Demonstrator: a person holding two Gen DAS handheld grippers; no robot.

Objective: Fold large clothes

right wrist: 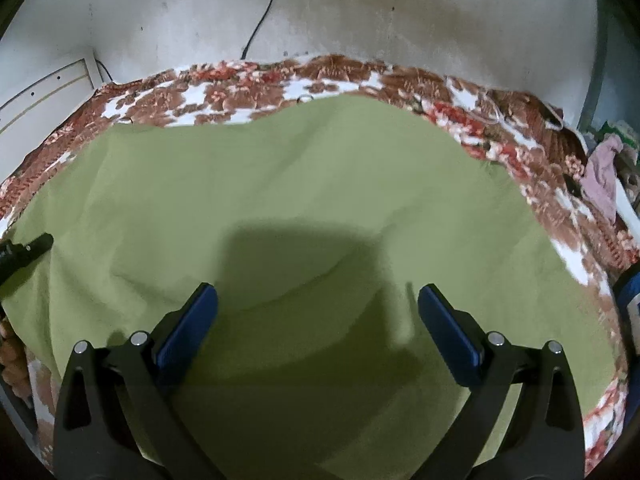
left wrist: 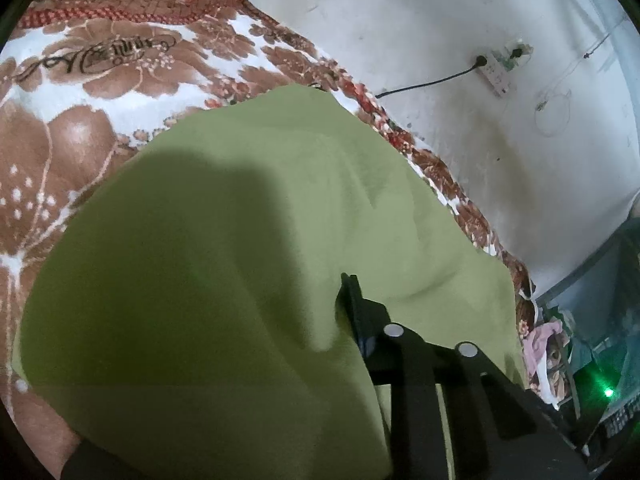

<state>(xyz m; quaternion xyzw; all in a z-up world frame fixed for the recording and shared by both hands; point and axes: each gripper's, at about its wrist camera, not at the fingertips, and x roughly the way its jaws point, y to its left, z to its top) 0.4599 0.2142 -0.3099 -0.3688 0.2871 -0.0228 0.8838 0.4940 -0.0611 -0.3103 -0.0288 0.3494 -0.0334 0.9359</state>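
Two grippers are in view over one green cloth [right wrist: 320, 184], which lies spread across a bed covered by a brown, red and white floral blanket [left wrist: 72, 92].

Left gripper [left wrist: 348, 304]: in the left wrist view only one black finger [left wrist: 354, 300] shows, at lower centre-right of the frame. A raised fold of the cloth drapes over the lower left of the frame and hides the other finger. The fold sits against the visible finger, and the jaws appear closed narrow on it, though the contact itself is covered. In the right wrist view the same gripper's tip shows at the far left edge, at the cloth's border.

Right gripper [right wrist: 318, 300]: jaws stand wide, blue pads [right wrist: 192, 320] well apart at lower centre of the frame. Nothing is between them; the cloth lies below, with the gripper's shadow cast on it at mid-frame.

Cloth: fills the centre of both views, with soft wrinkles. Its far edge runs just short of the blanket's far border, leaving a patterned strip exposed.

Surroundings: a stained white wall [right wrist: 400, 20] stands behind the bed. A black cable [left wrist: 428, 84] runs to a wall socket [left wrist: 500, 68] at upper right of the left wrist view. A pink garment [right wrist: 604, 176] lies at the right edge, beside the bed.
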